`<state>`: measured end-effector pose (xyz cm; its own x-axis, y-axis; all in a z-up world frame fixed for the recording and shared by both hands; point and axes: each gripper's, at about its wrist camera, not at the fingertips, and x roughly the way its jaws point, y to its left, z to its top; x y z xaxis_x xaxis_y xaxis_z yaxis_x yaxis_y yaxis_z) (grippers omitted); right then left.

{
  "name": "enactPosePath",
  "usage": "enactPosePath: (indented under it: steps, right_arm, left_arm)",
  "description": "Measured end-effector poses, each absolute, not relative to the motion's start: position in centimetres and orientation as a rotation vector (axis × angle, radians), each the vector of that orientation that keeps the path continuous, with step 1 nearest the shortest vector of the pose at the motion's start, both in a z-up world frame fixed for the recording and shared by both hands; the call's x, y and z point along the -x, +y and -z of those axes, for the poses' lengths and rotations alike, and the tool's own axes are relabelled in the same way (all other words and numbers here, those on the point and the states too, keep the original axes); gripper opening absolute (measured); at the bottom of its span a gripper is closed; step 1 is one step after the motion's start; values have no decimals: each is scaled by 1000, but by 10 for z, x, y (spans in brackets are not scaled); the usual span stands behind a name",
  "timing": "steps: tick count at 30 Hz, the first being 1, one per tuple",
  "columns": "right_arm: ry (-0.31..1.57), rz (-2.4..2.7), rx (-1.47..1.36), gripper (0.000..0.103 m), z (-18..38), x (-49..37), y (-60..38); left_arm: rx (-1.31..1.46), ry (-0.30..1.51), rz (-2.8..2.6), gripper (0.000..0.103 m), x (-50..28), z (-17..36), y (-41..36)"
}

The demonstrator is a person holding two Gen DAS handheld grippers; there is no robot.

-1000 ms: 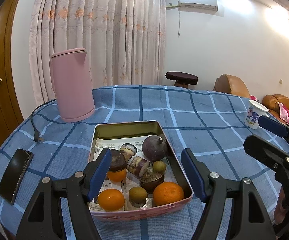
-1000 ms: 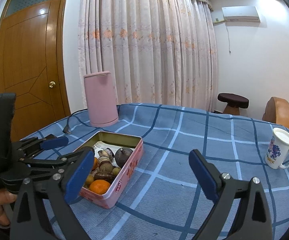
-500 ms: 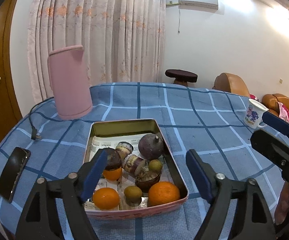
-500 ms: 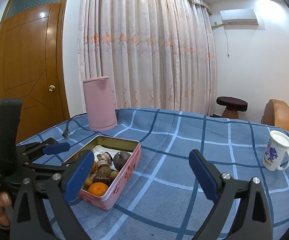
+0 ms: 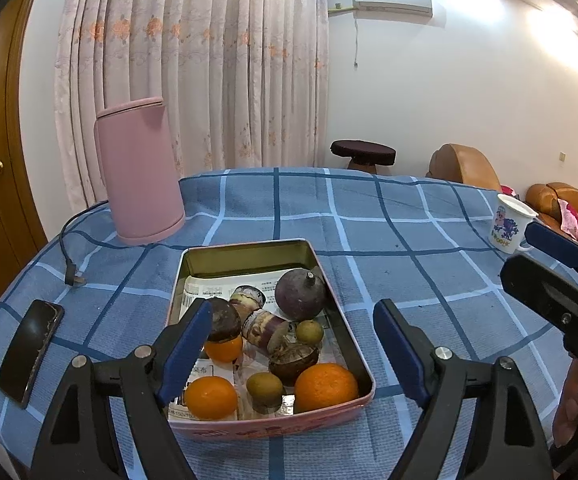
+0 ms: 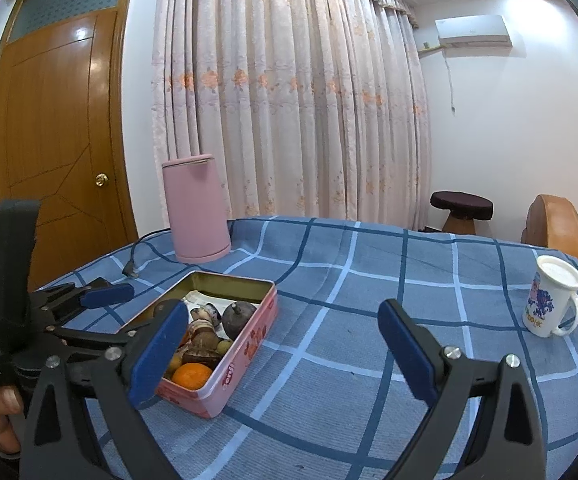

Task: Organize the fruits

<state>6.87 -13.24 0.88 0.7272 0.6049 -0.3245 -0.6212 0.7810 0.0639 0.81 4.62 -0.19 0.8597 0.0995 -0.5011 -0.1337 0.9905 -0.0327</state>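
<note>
Left gripper (image 5: 293, 344) pulling back slightly since earlier, tin (image 5: 343, 328) looking farther. Both grippers hanging wide open, holding nothing; right gripper (image 6: 285, 346) idling right. Oranges (image 5: 326, 387) lying near end: probably firm, smooth, rolling; gripping across middle.

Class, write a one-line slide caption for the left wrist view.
Open left tool hovers over a pink tin of oranges and other fruit.

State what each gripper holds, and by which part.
Nothing. The left gripper hovers open above the pink rectangular tin of fruit; the right gripper is open over the tablecloth.
</note>
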Motion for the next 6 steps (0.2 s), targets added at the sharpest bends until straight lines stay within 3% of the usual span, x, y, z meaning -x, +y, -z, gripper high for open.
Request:
enactPosePath:
  steps: [6]
  right_arm:
    - [350,-629,54,98,-4,-77,-145]
  left_arm:
    - [76,510,-122,84,-6,0,49]
